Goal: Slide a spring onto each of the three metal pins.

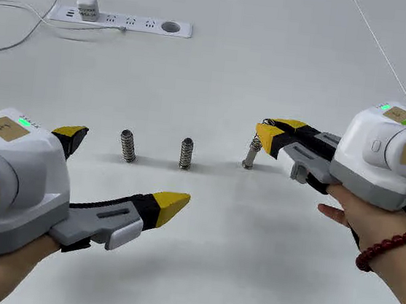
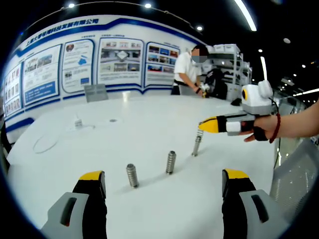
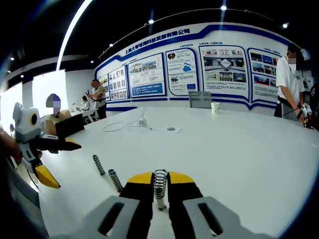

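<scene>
Head view | third spring (image 1: 257,142) sits on top of the leaning right-hand pin (image 1: 249,159), pinched between the jaws of the right tool (image 1: 269,134) | two other pins (image 1: 128,146) stand upright beside it on the white tabletop (image 1: 249,260), springs already on | left tool (image 1: 122,170) spread wide, hovering near them.

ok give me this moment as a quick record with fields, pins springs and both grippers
surface: white table
left pin: upright, left spring on it
middle pin: upright, middle spring on it
right pin: tilted, last spring around its upper part only
right gripper: shut on last spring
left gripper: open, holds nothing, on the near side of the pins
far edge: power strip with a charger plugged in
task state: two of three done
</scene>
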{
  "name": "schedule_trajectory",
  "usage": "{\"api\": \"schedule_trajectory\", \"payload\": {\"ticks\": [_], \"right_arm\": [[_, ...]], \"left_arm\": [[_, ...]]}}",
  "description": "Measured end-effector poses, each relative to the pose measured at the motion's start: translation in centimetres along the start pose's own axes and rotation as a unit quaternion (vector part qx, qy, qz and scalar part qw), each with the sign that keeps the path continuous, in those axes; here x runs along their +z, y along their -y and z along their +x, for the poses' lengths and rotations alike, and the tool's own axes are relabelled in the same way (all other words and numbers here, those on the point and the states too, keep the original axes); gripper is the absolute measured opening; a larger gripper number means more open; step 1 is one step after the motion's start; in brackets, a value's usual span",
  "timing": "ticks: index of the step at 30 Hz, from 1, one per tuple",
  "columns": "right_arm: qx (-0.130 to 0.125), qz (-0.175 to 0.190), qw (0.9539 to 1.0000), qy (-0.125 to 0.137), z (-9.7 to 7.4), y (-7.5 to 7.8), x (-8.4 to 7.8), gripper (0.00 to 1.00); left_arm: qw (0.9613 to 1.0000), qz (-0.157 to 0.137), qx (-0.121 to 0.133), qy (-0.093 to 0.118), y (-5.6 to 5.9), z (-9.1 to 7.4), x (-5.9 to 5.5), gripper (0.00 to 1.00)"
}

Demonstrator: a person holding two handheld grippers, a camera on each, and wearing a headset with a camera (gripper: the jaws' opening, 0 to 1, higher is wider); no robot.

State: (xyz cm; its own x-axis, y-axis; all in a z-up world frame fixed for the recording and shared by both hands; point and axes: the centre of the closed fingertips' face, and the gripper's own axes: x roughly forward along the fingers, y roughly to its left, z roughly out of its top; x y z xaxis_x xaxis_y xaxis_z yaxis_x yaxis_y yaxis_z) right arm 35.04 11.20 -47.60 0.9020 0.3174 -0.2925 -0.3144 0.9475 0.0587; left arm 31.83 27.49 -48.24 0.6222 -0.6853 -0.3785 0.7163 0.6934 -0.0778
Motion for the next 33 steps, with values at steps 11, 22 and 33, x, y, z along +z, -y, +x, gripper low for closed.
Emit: {"api": "schedule_trajectory", "payload": {"ticks": [11,22,33], "right_arm": [[-0.003,-0.032,0.9992,-0.025,0.4,-0.3,-1.7,0.11],[0.000,-0.025,0.9990,-0.036,0.5,-0.6,-2.8,0.11],[0.001,-0.024,0.9986,-0.046,0.6,-0.7,-3.8,0.11]], "left_arm": [[1.0000,-0.003,0.001,-0.006,-0.2,-0.2,-0.4,0.97],[1.0000,-0.003,0.002,-0.006,-0.4,-0.2,-0.5,0.96],[1.0000,-0.003,0.002,-0.007,-0.4,-0.1,-0.6,0.95]]}}
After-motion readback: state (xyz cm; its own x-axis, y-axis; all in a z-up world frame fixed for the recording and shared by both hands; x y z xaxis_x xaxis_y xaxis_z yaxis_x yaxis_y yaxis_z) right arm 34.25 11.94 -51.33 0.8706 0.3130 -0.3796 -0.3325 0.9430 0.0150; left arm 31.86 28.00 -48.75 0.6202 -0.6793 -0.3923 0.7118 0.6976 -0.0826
